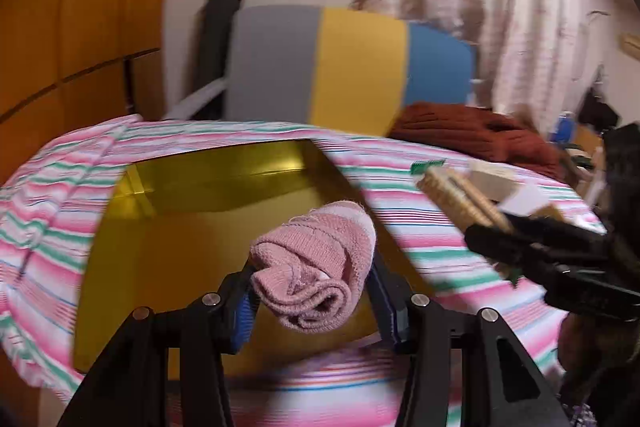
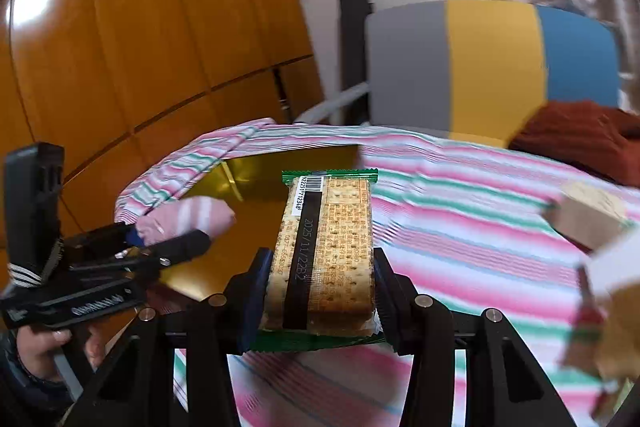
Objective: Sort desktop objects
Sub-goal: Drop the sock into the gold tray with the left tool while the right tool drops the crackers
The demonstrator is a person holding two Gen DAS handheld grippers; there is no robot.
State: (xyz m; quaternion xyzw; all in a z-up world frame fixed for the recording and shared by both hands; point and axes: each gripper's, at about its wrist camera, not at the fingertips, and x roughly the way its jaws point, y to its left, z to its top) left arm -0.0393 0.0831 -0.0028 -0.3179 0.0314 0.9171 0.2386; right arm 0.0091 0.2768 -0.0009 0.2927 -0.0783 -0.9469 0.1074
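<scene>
While gripped lengthwise between both clenched jaws of the right gripper (image 2: 318, 287), cracker packet (image 2: 326, 247) shows a barcode label and the printed date 2025/11/22B2, green crimped ends poking out front and back; hangs just right of the gold tray (image 2: 264, 167), above the striped cloth (image 2: 460, 227)

Rolled pink sock (image 1: 314, 263), pinched crosswise in the closed jaws of the left gripper (image 1: 312, 291), held over the gold tray, apart from its floor

Other print on the wrapper too small to read

left wrist: close, forward over gold tray (image 1: 132, 247) | right wrist: close, beside | shared: tray, striped cloth (image 2: 460, 211)
</scene>
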